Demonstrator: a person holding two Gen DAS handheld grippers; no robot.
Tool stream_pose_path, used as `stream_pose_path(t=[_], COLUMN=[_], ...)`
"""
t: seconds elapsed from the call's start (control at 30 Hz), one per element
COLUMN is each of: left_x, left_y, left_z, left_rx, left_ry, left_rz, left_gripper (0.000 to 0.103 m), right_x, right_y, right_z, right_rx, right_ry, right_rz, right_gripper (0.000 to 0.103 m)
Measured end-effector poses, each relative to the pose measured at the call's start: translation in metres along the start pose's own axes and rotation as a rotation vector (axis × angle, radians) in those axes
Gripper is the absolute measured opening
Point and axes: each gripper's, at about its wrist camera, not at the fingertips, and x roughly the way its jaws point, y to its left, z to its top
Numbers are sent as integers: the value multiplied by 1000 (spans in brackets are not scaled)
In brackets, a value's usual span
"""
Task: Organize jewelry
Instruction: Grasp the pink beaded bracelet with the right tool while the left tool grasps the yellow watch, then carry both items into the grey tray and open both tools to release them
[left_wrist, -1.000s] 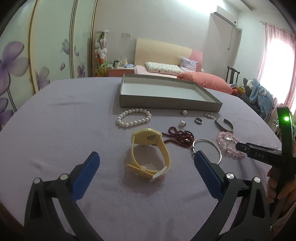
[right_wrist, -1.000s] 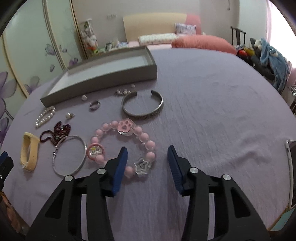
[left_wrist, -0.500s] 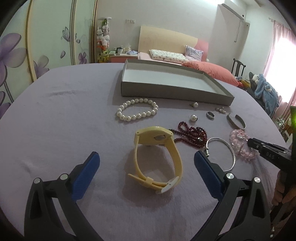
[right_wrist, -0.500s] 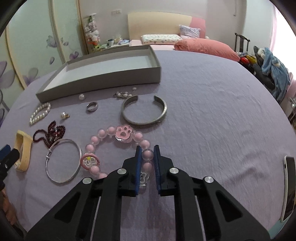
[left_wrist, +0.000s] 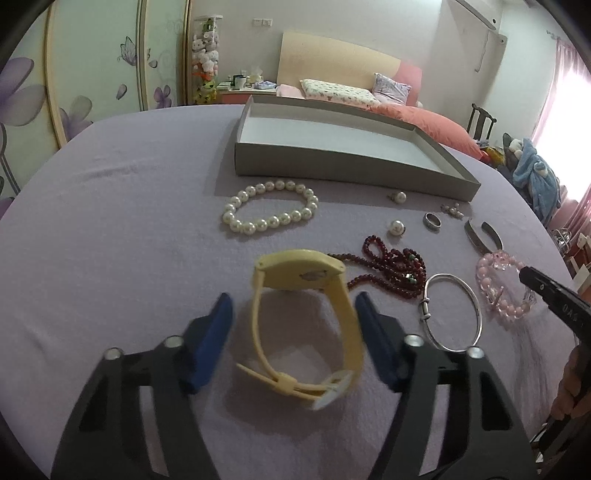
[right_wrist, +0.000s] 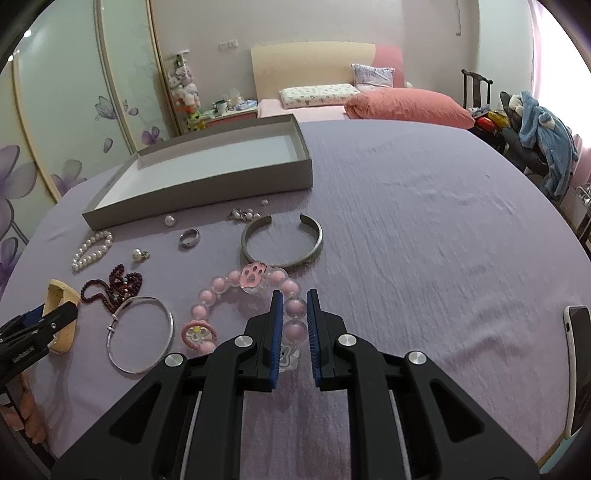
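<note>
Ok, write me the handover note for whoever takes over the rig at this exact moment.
Left claw: closing around the yellow watch, strap between the pads, not yet pinched.
Right claw: shut on the pink bead bracelet, on the purple cloth.
Grey tray: nothing in it.
Left: pearl bracelet, red bead string, silver bangle, cuff, ring, earrings.

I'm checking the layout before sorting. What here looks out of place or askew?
Every piece lies loose on the purple cloth while the grey tray is bare. The yellow watch stands on edge, and the red bead necklace is bunched in a tangle. Nothing looks broken.
</note>
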Motion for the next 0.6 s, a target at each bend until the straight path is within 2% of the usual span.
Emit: stream_pose_path(t=[0.13, 0.27, 0.6], left_x=[-4, -10, -46], left_y=[1, 8, 20], left_z=[0, 1, 16], left_rx=[-3, -29, -44], left_ry=[-9, -28, -143], left_rz=[-8, -27, -21], left_gripper=[44, 42, 42], right_x=[-3, -9, -29], right_y=[3, 5, 18], right_z=[3, 4, 19], right_rx=[-11, -18, -48], right_ry=[-17, -39, -126], right_rz=[11, 28, 75], right_gripper=[14, 14, 14])
